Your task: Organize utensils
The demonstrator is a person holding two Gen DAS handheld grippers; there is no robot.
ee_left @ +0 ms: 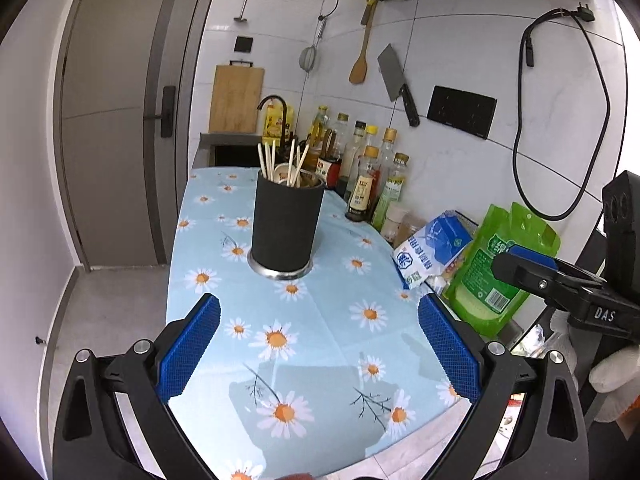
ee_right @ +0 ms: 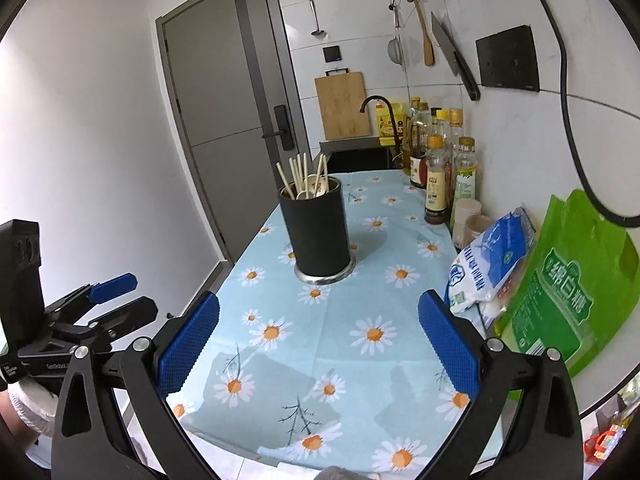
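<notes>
Black cylindrical utensil holder on a steel base ring, upright on the daisy-print cloth surface.

Contents: several pale wooden chopsticks standing upright and leaning outward, and cream-coloured spoons whose bowls show just above the rim. Along the tiled wall beside the holder: a row of glass and plastic condiment bottles, a blue-and-white soft bag, and a green plastic pouch, all well apart from the holder. Left gripper: blue-padded jaws spread wide over the cloth, holding nothing, short of the holder. Right gripper: jaws likewise spread wide and holding nothing, near the cloth's front edge.
</notes>
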